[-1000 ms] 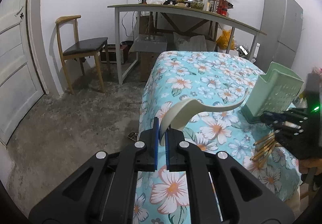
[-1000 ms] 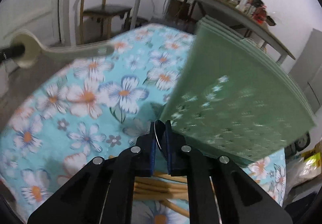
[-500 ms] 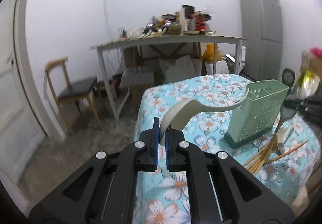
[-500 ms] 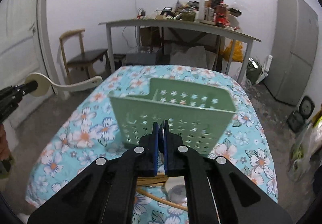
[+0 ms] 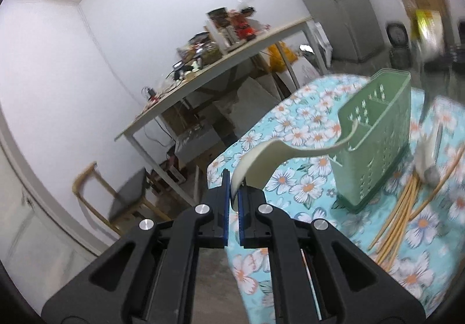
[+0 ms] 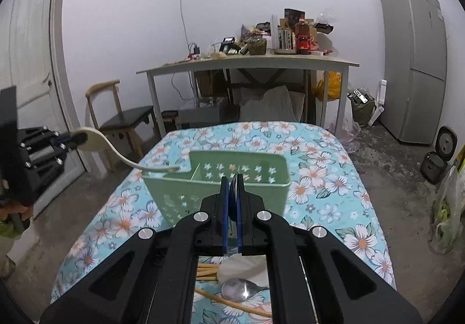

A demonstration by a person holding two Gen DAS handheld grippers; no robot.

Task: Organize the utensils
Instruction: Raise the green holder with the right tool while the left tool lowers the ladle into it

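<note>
**Two utensils held over the green caddy, ready to drop in**

Left wrist view: the left gripper (image 5: 232, 193) is clenched on the broad end of a cream rice paddle (image 5: 273, 155), so the slim handle points away from the camera. That handle reaches out to the near rim of the green utensil caddy (image 5: 375, 143), and its tip sits at or just over the rim; I judge this grip is chosen so the handle goes in first and the wide blade stays up. The caddy stands upright on the floral tablecloth (image 5: 293, 120), its dividers visible from above. Beside its base lies a loose bundle of wooden chopsticks (image 5: 398, 219), not yet sorted. At the right edge a blurred metal utensil hangs down above the cloth; its detail is lost to blur.

Right wrist view: the right gripper (image 6: 231, 199) is clamped shut on a thin metal piece, seemingly the handle of a metal spoon (image 6: 242, 289) whose bowl shows below the jaws, close above the cloth. The hold sits directly in front of the caddy (image 6: 261, 187), which suggests the spoon is being lined up with a middle compartment. To the left, the left gripper (image 6: 69, 138) holds the paddle (image 6: 122, 155) with its handle tip at the caddy's left end compartment. Chopsticks (image 6: 207, 270) lie on the tablecloth (image 6: 319, 167) under the right gripper. Nothing is seen inside the caddy so far.
</note>
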